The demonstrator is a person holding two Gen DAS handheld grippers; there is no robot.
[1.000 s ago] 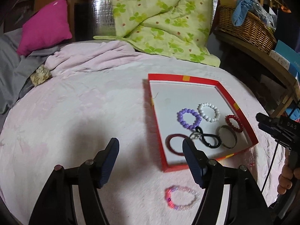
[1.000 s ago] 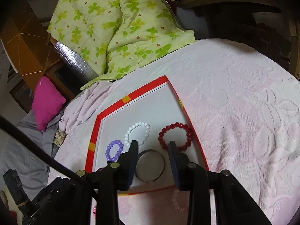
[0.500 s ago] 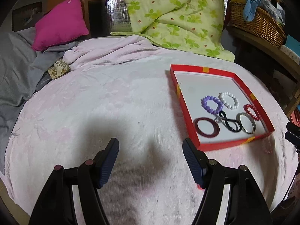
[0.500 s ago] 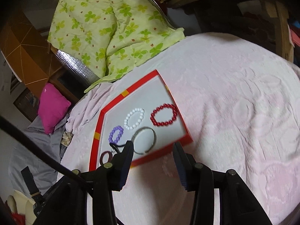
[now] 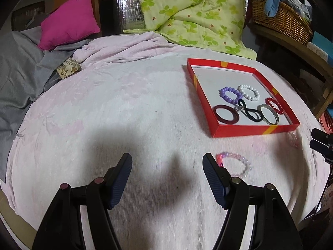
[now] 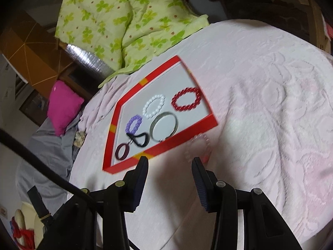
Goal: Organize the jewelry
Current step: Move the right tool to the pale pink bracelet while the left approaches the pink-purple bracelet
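Both claws are spread wide and empty. Right claw [image 6: 169, 164] hovers low over the pink blanket [image 6: 260, 108]; the pale pink bracelet [image 6: 198, 145] lies flat just ahead of its right finger [image 6: 199, 174], slightly right of centre, blurred in that view. It is a limp bead loop with no real long axis, so any approach angle works, but it sits just beside the near wall of the red tray [image 6: 183, 133], maybe touching, can't tell. My read: that wall is the obstacle, so come down with the fingers parallel to it and pinch one side of the loop. Left claw [image 5: 167, 164] has a second loose piece, a pink-and-clear bracelet [image 5: 236, 163], right at its right finger [image 5: 212, 173], partly hidden behind the tip and off to the right rather than between the fingers; it would need a shift right. That bracelet is well apart from the tray, nothing blocking. Each claw is nearer its own bracelet. Further ahead and right of the left claw, in the tray: dark red bangle [image 5: 226, 114], black hair tie [image 5: 249, 112], metal bangle [image 5: 268, 114], purple bracelet [image 5: 230, 94], white bracelet [image 5: 248, 92], red bracelet [image 5: 274, 105]. Free floor at the tray's far end. Beyond: green quilt [image 5: 187, 10], magenta pillow [image 5: 68, 20], wicker basket [image 5: 281, 18].
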